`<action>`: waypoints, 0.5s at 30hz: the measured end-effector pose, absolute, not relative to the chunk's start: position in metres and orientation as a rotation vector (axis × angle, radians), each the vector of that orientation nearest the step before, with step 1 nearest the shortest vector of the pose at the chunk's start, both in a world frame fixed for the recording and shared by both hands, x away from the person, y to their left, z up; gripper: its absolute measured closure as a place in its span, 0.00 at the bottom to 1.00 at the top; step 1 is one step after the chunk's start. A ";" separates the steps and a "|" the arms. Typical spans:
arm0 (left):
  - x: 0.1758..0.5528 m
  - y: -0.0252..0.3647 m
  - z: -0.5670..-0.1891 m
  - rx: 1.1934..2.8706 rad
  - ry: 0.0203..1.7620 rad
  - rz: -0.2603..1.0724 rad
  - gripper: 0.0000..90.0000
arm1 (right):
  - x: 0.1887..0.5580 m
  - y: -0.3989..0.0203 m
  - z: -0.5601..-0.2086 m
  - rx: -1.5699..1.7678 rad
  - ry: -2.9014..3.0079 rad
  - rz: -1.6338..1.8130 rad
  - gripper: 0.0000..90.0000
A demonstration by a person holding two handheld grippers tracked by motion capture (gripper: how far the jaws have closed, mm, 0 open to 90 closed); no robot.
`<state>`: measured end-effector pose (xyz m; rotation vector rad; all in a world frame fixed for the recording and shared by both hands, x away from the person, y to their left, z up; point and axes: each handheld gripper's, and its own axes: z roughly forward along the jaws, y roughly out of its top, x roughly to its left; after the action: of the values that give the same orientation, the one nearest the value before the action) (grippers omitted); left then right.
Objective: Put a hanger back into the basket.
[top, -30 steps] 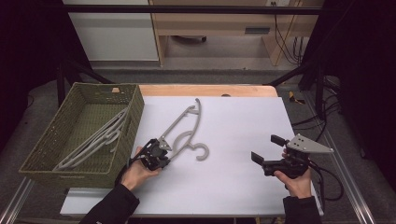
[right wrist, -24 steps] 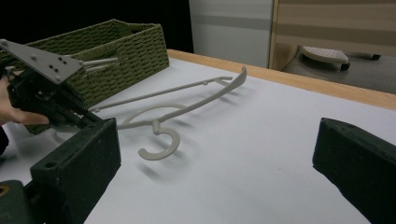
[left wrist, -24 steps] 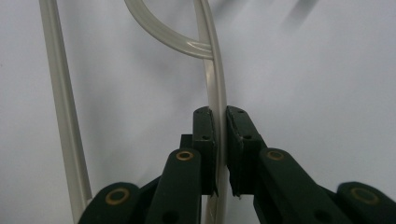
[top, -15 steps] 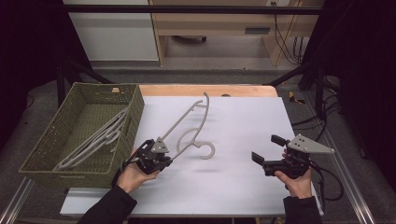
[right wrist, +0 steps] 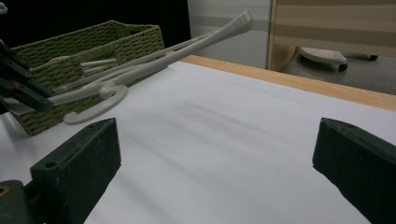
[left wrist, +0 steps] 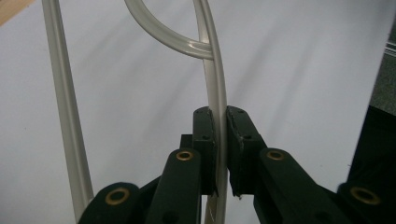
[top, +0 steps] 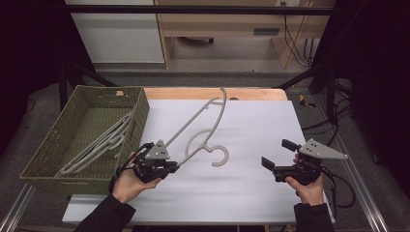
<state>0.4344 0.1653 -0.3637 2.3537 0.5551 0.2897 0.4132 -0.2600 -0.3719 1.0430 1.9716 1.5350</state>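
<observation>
A pale grey plastic hanger (top: 203,126) is tilted up off the white table, its far end raised toward the back and its hook (top: 220,156) low near the table. My left gripper (top: 175,166) is shut on one end of the hanger; in the left gripper view both pads pinch the hanger's bar (left wrist: 218,107). My right gripper (top: 278,155) rests at the front right, jaws wide open and nothing between them. From the right gripper view the lifted hanger (right wrist: 154,58) slants up in front of the basket.
A green woven basket (top: 47,154) stands at the table's left edge and holds more grey hangers (top: 104,140). The white sheet (top: 251,130) spreads between the two grippers. A wooden strip (top: 193,93) runs along the far edge.
My left gripper has risen and lifted the hanger, whose far end has swung up and away from the table. The right gripper has stayed where it was.
</observation>
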 end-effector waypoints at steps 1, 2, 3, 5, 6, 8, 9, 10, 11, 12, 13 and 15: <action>0.433 0.167 -0.360 2.350 0.549 0.289 0.92 | 0.413 -0.260 -0.372 1.042 1.970 1.537 0.01; 0.432 0.168 -0.356 2.346 0.543 0.280 0.92 | 0.413 -0.260 -0.372 1.043 1.970 1.537 0.01; 0.430 0.171 -0.351 2.348 0.533 0.279 0.92 | 0.413 -0.260 -0.372 1.043 1.970 1.535 0.01; 0.428 0.174 -0.344 2.353 0.528 0.283 0.92 | 0.413 -0.260 -0.372 1.042 1.967 1.533 0.01; 0.426 0.175 -0.341 2.353 0.527 0.295 0.92 | 0.413 -0.260 -0.372 1.041 1.967 1.536 0.01; 0.423 0.179 -0.332 2.355 0.520 0.305 0.92 | 0.413 -0.261 -0.372 1.044 1.964 1.533 0.01; 0.422 0.182 -0.327 2.351 0.512 0.307 0.92 | 0.413 -0.261 -0.372 1.044 1.963 1.534 0.01; 0.420 0.184 -0.322 2.344 0.510 0.312 0.92 | 0.413 -0.261 -0.372 1.042 1.960 1.537 0.01; 0.420 0.187 -0.318 2.343 0.502 0.316 0.92 | 0.413 -0.261 -0.371 1.042 1.961 1.537 0.01; 0.419 0.191 -0.313 2.336 0.498 0.311 0.92 | 0.413 -0.261 -0.371 1.039 1.963 1.539 0.01; 0.419 0.194 -0.309 2.330 0.497 0.308 0.92 | 0.413 -0.261 -0.371 1.040 1.962 1.538 0.01; 0.420 0.201 -0.301 2.331 0.497 0.311 0.92 | 0.413 -0.261 -0.371 1.040 1.962 1.537 0.01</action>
<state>0.4196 0.2008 -0.3008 2.3314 0.4975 0.3112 0.4127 -0.2613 -0.3713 1.0399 1.9625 1.5369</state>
